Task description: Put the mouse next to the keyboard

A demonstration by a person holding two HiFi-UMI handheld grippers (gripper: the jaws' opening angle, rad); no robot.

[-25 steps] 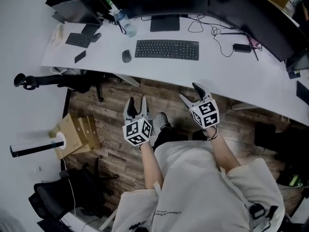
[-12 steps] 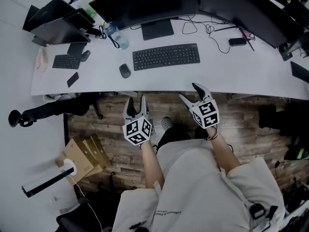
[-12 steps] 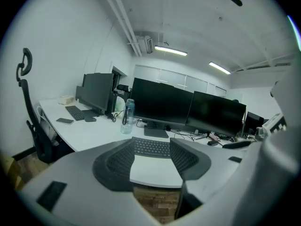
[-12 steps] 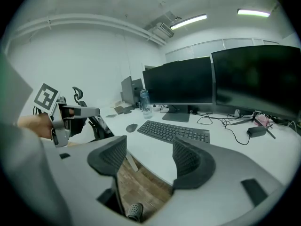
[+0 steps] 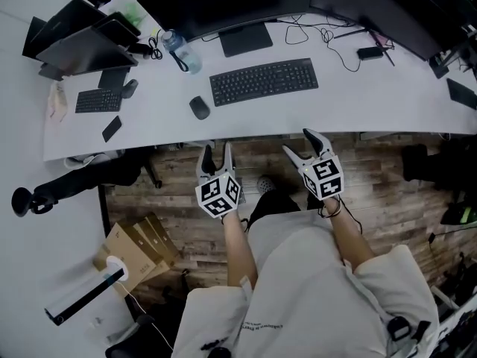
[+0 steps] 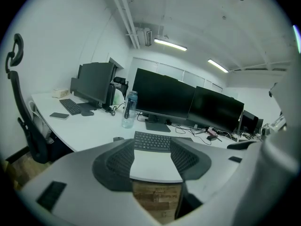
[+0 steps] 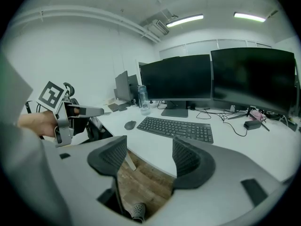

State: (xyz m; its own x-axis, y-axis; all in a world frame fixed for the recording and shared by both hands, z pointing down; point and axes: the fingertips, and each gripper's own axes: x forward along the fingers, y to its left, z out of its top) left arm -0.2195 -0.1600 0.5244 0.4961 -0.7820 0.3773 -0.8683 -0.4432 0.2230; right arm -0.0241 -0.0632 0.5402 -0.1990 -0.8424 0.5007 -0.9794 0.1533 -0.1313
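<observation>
Both grippers: closer to the desk edge than a second ago; then they hung over the floor, well short of it.
Left gripper (image 5: 217,151): jaws released, wide apart, nothing between the pads; through the gap only desk top and floor show.
Right gripper (image 5: 298,143): jaws released, spread wide, empty; wooden plank floor (image 5: 268,166) shows below the gap.
Fingertips: both pairs sit near the front edge of the curved white desk (image 5: 358,103), touching nothing.
Small dark grey computer mouse (image 5: 199,108): on the desk, ahead of the left gripper's jaws and slightly to their left; in the left gripper view it just peeks over the left jaw (image 6: 118,138). Place unchanged since the earlier frames.
Mouse from the right gripper: ahead and well to the left of its jaws (image 7: 130,125).
Long black keyboard (image 5: 264,81): straight ahead of the left gripper's gap, ahead and a little left of the right gripper's jaws.
Mouse to keyboard: mouse lies near the keyboard's left end, a clear gap between them, not touching.
Clear plastic water bottle (image 5: 182,51): beyond the mouse, farther from the left jaws.
Wide black monitors (image 5: 223,2): behind the keyboard, farthest from both jaws.
</observation>
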